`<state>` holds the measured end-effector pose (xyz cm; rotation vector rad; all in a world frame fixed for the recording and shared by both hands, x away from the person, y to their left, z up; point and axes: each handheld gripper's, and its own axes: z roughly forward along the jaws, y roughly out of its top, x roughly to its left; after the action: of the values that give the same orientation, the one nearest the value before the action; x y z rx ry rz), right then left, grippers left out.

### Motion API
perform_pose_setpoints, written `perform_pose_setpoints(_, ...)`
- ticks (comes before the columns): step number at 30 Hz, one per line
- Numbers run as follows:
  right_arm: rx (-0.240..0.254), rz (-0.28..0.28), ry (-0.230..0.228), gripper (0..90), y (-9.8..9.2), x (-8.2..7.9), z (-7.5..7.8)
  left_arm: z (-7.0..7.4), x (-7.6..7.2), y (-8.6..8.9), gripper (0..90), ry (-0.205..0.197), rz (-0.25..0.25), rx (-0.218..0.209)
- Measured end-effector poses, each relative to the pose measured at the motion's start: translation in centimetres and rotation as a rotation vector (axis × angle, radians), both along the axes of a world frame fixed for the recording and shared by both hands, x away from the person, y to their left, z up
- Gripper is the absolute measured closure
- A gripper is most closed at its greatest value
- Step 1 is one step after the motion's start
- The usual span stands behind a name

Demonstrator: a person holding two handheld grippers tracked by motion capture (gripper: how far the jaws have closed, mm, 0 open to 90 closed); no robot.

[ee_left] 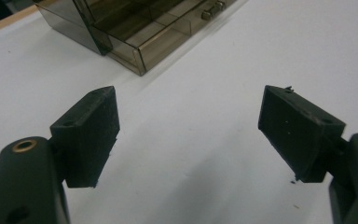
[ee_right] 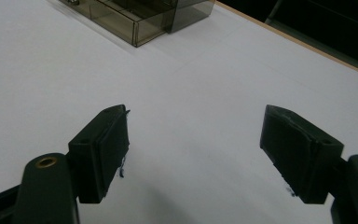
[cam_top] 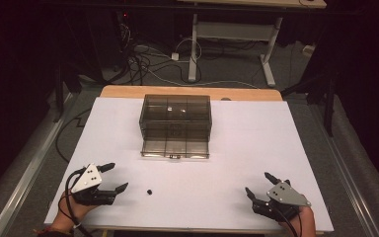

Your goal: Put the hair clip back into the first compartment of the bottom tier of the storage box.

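High view: left gripper (cam_top: 118,177) sits at the lower left of the frame, low over the white counter (cam_top: 256,143), jaws spread wide with nothing between them. Right gripper (cam_top: 257,184) sits at the lower right, jaws likewise wide and holding nothing. A small black object (cam_top: 149,191), too small to identify, lies on the counter in the lower centre, just right of the left gripper's jaws and apart from them. A smoky transparent drawer box (cam_top: 175,116) stands at upper centre of the counter, its bottom drawer (cam_top: 175,148) pulled out toward the lower edge of the frame. Left gripper view: drawer box (ee_left: 135,28) at the top left, bare counter between the open jaws. Right gripper view: drawer box (ee_right: 135,16) at the top, left of centre; jaws wide apart.
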<state>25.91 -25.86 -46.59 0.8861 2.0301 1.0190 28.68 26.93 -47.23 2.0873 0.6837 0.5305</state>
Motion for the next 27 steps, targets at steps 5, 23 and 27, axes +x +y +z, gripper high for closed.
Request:
perform_pose_setpoints(5,0.003,-0.002,0.001,23.9,0.1,0.1,0.1,-0.1,0.0,-0.2,21.0,0.007,-0.013,0.016)
perform_pose_setpoints(23,-0.005,0.016,0.001,23.9,0.6,0.0,0.1,0.5,-0.6,-4.2,23.5,0.147,-0.126,0.041)
perform_pose_setpoints(27,-0.008,0.018,0.004,23.9,0.7,0.1,0.0,-0.1,-0.4,-5.9,26.2,0.178,-0.182,0.072)
